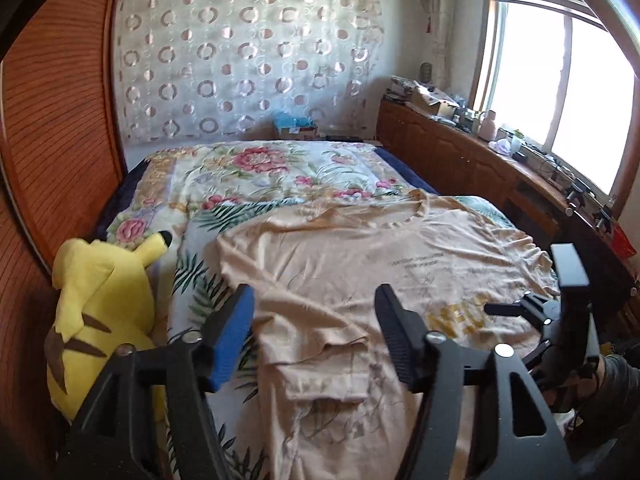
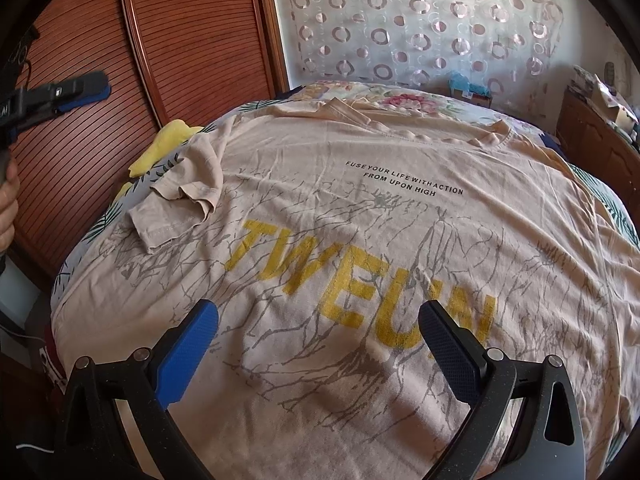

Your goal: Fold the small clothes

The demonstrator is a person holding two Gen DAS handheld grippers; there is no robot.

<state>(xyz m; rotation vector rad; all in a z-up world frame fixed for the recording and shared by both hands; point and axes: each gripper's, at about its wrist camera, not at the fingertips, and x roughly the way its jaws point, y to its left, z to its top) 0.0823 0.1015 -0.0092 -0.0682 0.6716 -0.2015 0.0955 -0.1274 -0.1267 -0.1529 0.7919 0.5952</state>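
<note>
Both grippers hang empty above the bed [image 1: 248, 176]. Our left gripper [image 1: 316, 336] has its jaws apart with nothing between them, poised over the near left part of the beige T-shirt [image 2: 360, 208]. Our right gripper [image 2: 320, 344] also stands wide apart, just over the yellow lettering near the hem, and no pad presses on cloth.

That T-shirt lies spread face up across the floral bedspread [image 1: 280, 168], collar toward the far end, hem toward us. Its left sleeve [image 2: 180, 200] is flopped inward onto the chest in a loose, crumpled heap.

We judge the shirt light, thin and limp: it will sag from any pinch, drag wrinkles along the bedspread and hold no shape by itself. Pinching a doubled edge seems best to us, at the sleeve seam, shoulder or hem corner, since flat single cloth could slip from the pads. A yellow plush toy [image 1: 104, 320] sits just beside the shirt on the left.
</note>
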